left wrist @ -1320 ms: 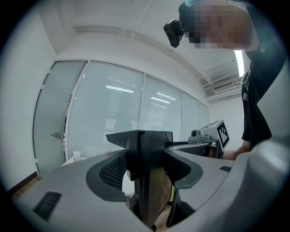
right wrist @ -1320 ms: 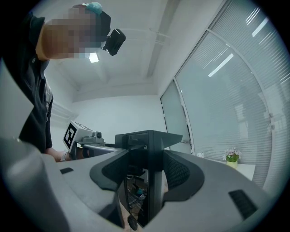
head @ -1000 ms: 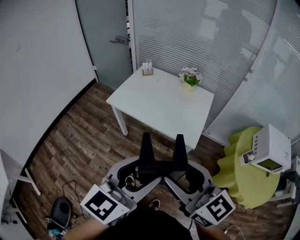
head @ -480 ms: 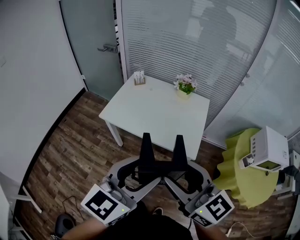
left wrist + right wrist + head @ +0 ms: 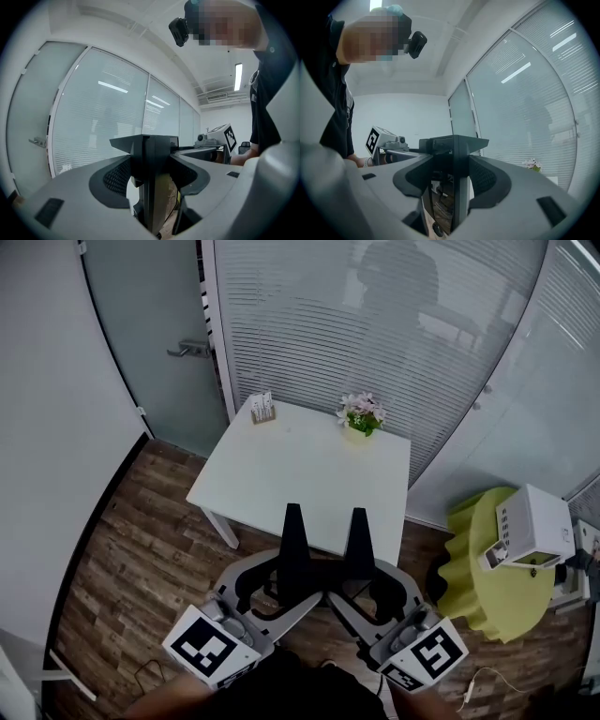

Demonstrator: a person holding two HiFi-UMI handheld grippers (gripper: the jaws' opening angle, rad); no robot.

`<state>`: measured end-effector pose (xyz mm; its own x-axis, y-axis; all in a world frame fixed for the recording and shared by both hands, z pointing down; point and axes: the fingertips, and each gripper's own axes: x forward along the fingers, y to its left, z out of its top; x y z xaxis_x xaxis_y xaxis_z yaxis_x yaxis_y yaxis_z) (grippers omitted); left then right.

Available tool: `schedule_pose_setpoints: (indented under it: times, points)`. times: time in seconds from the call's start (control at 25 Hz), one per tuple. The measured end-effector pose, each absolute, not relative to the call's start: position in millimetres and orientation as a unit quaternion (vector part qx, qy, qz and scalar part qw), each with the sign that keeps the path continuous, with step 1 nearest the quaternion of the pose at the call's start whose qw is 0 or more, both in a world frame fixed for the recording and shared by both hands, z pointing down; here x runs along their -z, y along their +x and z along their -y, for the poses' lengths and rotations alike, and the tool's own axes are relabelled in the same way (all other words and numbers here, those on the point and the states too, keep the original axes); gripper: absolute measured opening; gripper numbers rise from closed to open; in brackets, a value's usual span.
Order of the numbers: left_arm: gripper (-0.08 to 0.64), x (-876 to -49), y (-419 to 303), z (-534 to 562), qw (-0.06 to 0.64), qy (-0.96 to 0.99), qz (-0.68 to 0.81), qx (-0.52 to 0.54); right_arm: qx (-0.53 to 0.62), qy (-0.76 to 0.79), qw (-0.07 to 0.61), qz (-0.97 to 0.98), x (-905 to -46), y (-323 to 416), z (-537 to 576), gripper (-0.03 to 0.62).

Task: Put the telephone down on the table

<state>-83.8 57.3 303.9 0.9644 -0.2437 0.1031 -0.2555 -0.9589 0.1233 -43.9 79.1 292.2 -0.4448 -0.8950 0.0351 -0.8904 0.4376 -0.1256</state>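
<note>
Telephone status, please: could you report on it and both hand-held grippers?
Left hand-held gripper shut, empty; right hand-held gripper shut, empty. Telephone on the yellow-green side table, untouched. White table ahead, flower pot at its far edge.

**Around the room: flowers, door, floor**

Well ahead of the black fingers point(image 5: 293, 545) stands a small pot of pink flowers point(image 5: 361, 414), with a little holder of white slips point(image 5: 262, 409) to its left. Beyond both runs a glass wall with blinds point(image 5: 375, 343). Left of that wall is a frosted door point(image 5: 141, 343) with a metal handle point(image 5: 190, 350). Wood-plank floor point(image 5: 141, 549) lies left of the fingers, and a yellow-green cloth point(image 5: 483, 592) hangs well to their right.
</note>
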Motion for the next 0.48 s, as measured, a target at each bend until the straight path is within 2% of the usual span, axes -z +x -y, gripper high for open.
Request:
schedule_pose_setpoints:
  times: [0.48]
  points:
    - [0.262, -313.7, -98.0, 1.5, 0.074, 0.992, 0.087, -0.048, 0.075, -0.559, 0.018, -0.826, -303.9, -60.3, -23.3, 0.252]
